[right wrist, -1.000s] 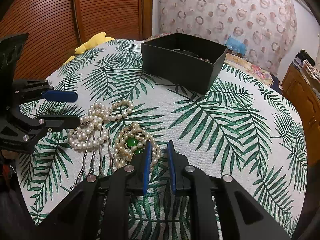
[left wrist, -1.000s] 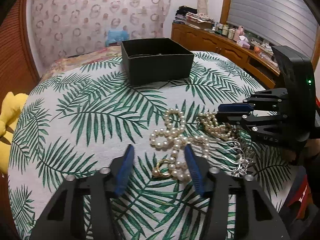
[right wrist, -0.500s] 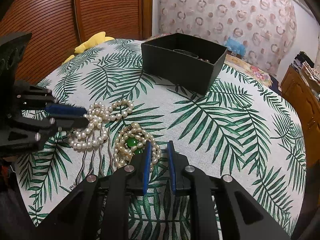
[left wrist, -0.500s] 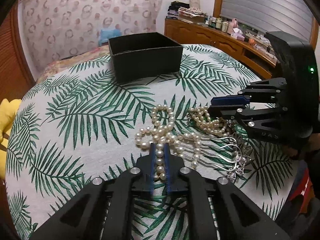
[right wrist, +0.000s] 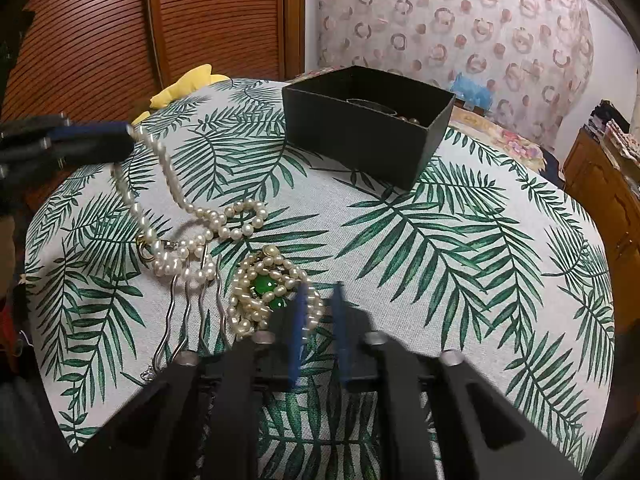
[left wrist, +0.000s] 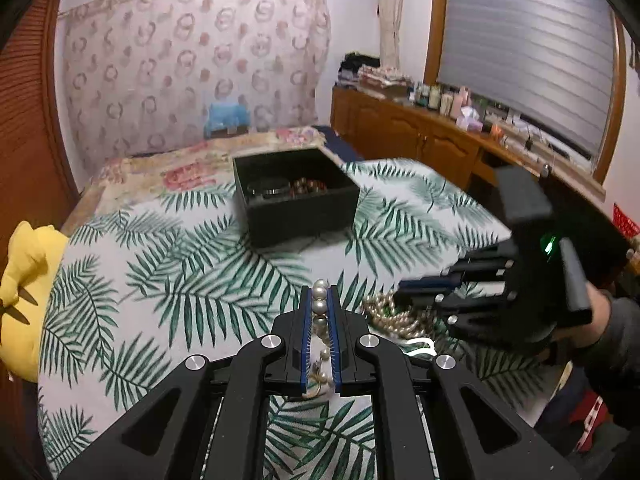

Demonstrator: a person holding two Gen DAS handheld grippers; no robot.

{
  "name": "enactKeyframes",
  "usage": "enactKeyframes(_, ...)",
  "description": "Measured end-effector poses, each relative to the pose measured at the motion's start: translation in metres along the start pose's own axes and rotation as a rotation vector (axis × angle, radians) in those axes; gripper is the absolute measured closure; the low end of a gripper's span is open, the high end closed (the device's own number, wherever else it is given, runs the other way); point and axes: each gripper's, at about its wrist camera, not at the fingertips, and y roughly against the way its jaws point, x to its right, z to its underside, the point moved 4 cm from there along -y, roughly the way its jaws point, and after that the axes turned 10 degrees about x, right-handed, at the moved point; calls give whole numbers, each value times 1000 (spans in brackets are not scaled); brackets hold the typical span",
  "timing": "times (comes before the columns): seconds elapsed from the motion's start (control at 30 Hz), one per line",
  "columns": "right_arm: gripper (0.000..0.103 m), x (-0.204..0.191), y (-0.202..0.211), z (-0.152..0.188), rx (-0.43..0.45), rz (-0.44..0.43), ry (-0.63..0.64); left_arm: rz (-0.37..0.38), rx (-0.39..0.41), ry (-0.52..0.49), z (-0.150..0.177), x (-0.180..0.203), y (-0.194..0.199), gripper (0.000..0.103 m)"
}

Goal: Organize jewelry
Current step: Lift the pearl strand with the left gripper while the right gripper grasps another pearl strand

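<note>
My left gripper is shut on a white pearl necklace and holds one end lifted. In the right wrist view the left gripper is at the far left, and the necklace hangs from it down to the table. My right gripper hovers with a narrow empty gap, just right of a pearl bracelet with green stones. It also shows in the left wrist view. The open black box stands at the far side with jewelry inside.
A silver wavy hair comb lies left of the bracelet on the palm-leaf tablecloth. A yellow soft toy sits at the table's left edge. A wooden sideboard with clutter stands at the back right.
My left gripper closed on the pearl necklace and lifted one end off the table, so the strand now trails upward. My right gripper stayed near the green-stone bracelet, moving slightly.
</note>
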Motion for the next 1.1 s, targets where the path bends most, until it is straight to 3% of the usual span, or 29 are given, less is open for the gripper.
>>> enactKeyframes(0.13, 95, 0, 4, -2, 11, -7, -6, -3, 24, -6, -11, -1, 6, 96)
enactKeyframes(0.17, 103, 1, 7, -5, 25, -9, -12, -3, 29, -7, -14, -1, 7, 96)
enactKeyframes(0.33, 103, 5, 25, -22, 75, -3, -13, -14, 56, -2, -26, -5, 10, 96)
enactKeyframes(0.53, 102, 13, 21, -17, 47, -8, -27, -14, 60, 4, -27, -6, 8, 96)
enactKeyframes(0.63, 99, 16, 18, -14, 47, -5, -38, -9, 54, 6, -25, -5, 6, 96)
enactKeyframes(0.7, 88, 17, 16, -11, 40, -7, -43, -8, 52, 9, -24, -5, 4, 96)
enactKeyframes(1.1, 88, 10, 3, -2, -48, -19, 5, -9, 52, 19, -15, -5, 4, 96)
